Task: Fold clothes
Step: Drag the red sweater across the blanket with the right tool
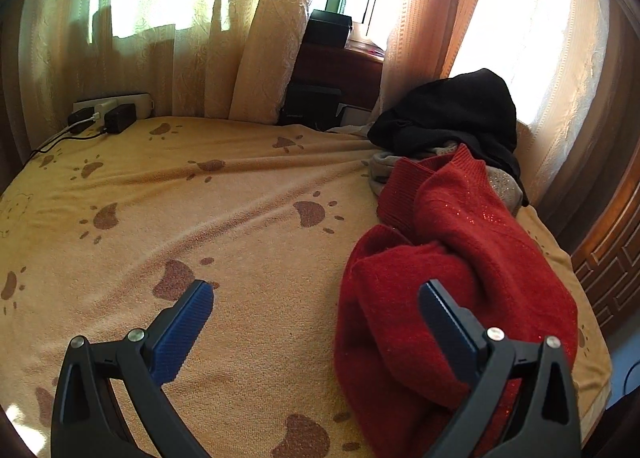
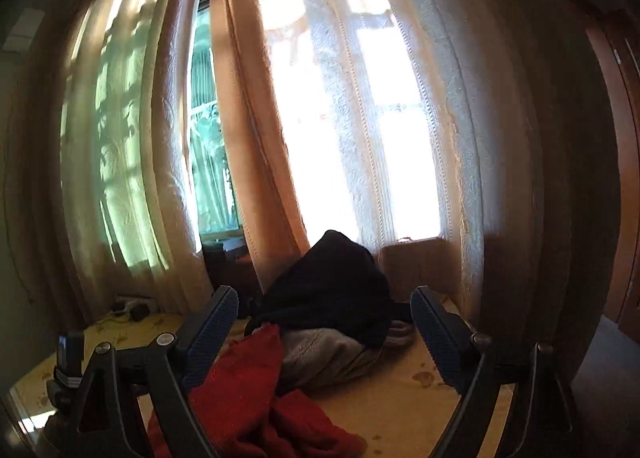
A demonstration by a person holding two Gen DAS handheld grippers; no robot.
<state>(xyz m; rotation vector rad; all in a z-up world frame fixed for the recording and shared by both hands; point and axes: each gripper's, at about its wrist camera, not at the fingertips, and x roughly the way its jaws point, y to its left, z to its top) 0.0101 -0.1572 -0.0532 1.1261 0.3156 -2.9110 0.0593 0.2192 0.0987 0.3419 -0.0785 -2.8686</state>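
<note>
Both tongs [image 1: 318, 292] [image 2: 324, 300] agape, empty; red sweater [image 1: 460, 278] crumpled on bed [image 1: 240, 197].

A sweater [image 1: 460, 298] is spread on the bed [image 1: 240, 217] at 4 o'clock in the left wrist view. Behind it, at 2 o'clock, a pile [image 1: 452, 125] of clothes is heaped against the curtains [image 1: 260, 37]. A power strip [image 1: 112, 107] is set at 10 o'clock at the bed's far edge. A box [image 1: 328, 27] is placed on the sill at 12 o'clock.
</note>
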